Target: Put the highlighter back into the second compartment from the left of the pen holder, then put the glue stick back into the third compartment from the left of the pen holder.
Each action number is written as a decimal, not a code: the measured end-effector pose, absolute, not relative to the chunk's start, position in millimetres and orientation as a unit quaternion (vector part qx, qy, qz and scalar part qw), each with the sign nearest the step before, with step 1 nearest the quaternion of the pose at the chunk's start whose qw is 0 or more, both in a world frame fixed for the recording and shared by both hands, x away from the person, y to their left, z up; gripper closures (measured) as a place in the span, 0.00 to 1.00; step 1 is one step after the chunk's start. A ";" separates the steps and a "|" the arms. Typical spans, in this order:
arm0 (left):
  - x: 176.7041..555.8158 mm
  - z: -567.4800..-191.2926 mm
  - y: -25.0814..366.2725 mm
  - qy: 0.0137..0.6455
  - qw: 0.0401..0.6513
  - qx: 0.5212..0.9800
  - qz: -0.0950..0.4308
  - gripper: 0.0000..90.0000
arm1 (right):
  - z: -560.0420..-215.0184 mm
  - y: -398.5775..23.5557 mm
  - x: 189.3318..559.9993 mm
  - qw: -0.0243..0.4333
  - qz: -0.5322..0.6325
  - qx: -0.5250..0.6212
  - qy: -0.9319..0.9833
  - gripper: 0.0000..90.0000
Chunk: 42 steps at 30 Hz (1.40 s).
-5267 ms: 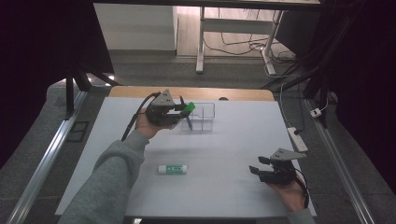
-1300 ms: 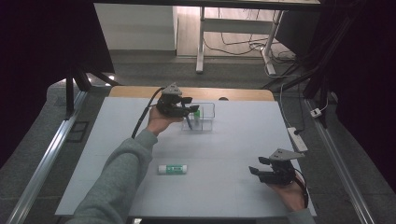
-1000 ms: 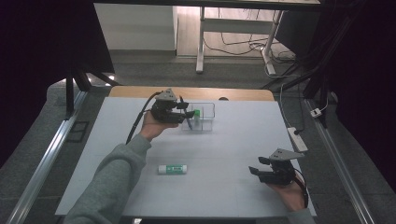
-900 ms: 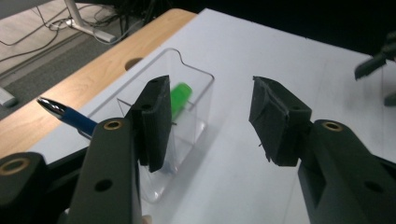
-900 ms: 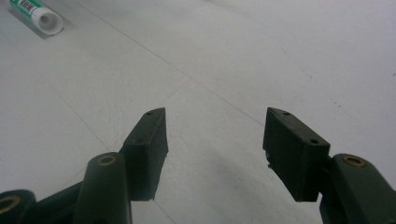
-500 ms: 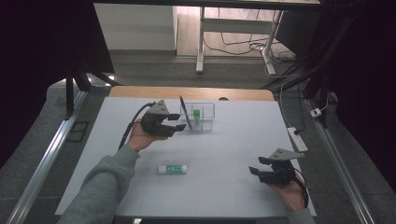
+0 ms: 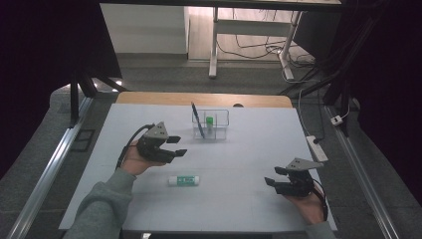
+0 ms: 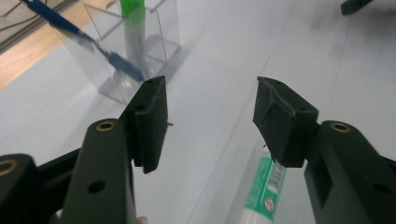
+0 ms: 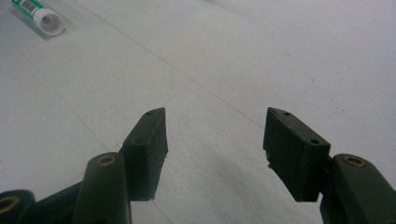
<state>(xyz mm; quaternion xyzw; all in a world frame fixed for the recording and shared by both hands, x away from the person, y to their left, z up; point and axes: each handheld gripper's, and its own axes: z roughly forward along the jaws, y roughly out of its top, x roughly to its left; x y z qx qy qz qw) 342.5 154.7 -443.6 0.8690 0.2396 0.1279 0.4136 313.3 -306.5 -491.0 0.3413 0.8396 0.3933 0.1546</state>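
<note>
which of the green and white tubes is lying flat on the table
The tube in front of the left hand-held gripper lies on its side on the bare table. The other tube stands upright in the clear holder, beside the blue pen.

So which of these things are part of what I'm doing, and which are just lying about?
Part of the job:
- left claw, open and empty
- clear organizer
- green-capped stick and blue pen in it
- glue stick lying on the mat

Lying about:
- right claw, open, idle
- power strip

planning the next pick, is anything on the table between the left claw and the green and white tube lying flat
Nothing visible. The left claw hovers open and empty, and only bare table separates it from the tube. The clear holder with the blue pen stands farther back, off that path.
</note>
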 end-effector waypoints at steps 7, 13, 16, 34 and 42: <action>328.5 -449.1 160.7 0.250 0.396 0.874 0.128 0.46 | -491.5 -304.7 315.0 0.151 0.395 0.339 0.841 0.44; 325.9 -450.2 165.7 0.253 0.391 0.876 0.124 0.44 | -491.9 -302.6 315.0 0.152 0.395 0.337 0.841 0.44; 324.1 -452.3 167.9 0.253 0.387 0.878 0.120 0.44 | -491.4 -303.1 314.9 0.151 0.397 0.338 0.840 0.44; 319.9 -461.7 163.3 0.235 0.333 0.907 0.103 0.42 | -495.4 -299.2 315.7 0.149 0.388 0.332 0.847 0.44; 317.5 -463.6 154.8 0.221 0.318 0.917 0.097 0.41 | -494.3 -300.5 315.0 0.150 0.390 0.334 0.845 0.44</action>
